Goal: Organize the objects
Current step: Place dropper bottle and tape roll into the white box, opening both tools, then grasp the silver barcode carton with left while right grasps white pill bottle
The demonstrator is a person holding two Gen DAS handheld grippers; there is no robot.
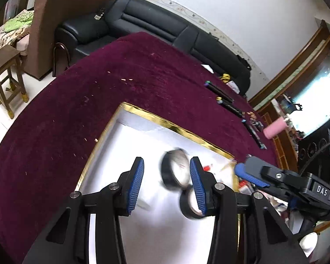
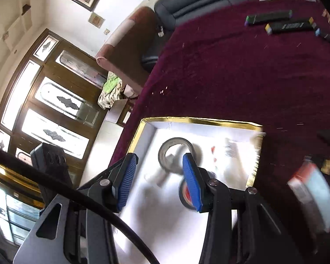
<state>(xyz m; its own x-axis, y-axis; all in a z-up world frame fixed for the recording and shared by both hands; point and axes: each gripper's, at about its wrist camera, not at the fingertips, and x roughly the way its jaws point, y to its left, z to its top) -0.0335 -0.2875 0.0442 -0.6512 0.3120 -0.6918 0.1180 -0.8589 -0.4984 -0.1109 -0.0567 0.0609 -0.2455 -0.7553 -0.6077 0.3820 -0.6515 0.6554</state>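
Two rolls of black tape lie in the white gold-rimmed box [image 1: 156,115] right under me. The farther tape roll [image 1: 175,168] is blurred in the left view, tilted so its pale inner core shows; the nearer tape roll [image 1: 190,204] sits just beside it, partly hidden behind my left claw's blue finger [image 1: 197,187]. In the right view the farther roll [image 2: 176,151] lies flat toward the box's back corner, and the nearer one [image 2: 186,194] peeks from behind my right-hand pad [image 2: 192,182], red showing in its middle.

My left claw [image 1: 166,187] hangs over the box, jaws part-way open, gripping nothing; the farther roll shows in the gap, and I can't tell whether it touches the pad. My right claw [image 2: 158,179] is likewise part-way open, pads clear of both rolls, nothing held. From the left view I can see the right one off to the side, over the box's far edge.

A small white item with red marks [image 2: 222,151] lies in the box's far part, too smeared to name.

The box sits on a counter under a deep maroon cloth [image 1: 132,70]. Well apart, along the cloth's far side, lie several long dark boxes with coloured ends [image 2: 268,17]. A pink cylinder [image 1: 275,128] shows beyond them. A black sofa [image 1: 143,22] and a brown armchair [image 1: 48,22] stand behind.
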